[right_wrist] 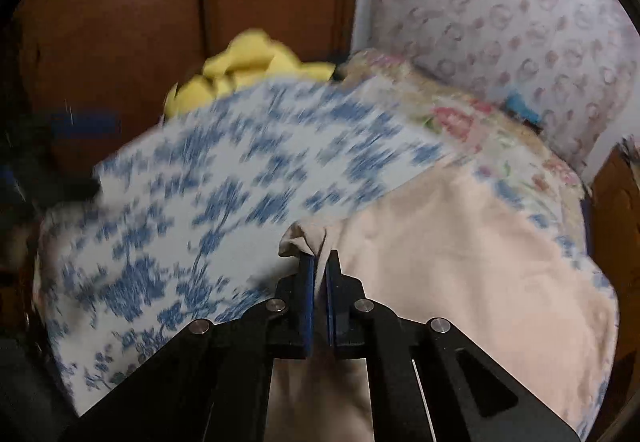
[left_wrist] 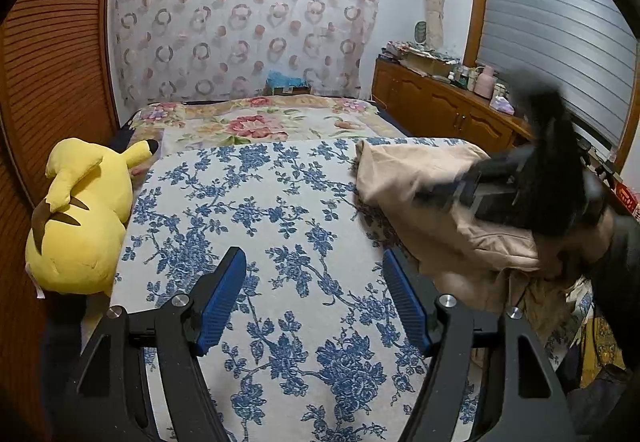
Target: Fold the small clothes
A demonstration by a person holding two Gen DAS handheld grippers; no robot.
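My right tongs [right_wrist: 319,262] are pinched on an edge of the beige garment [right_wrist: 460,282], which lies bunched on the bed's right side over the blue-flowered cloth [left_wrist: 248,209]. My left tongs [left_wrist: 316,282] hang wide and empty above that cloth. A yellow plush toy [left_wrist: 80,217] sits at the bed's left edge, a cluttered wooden cabinet [left_wrist: 440,105] to the right.
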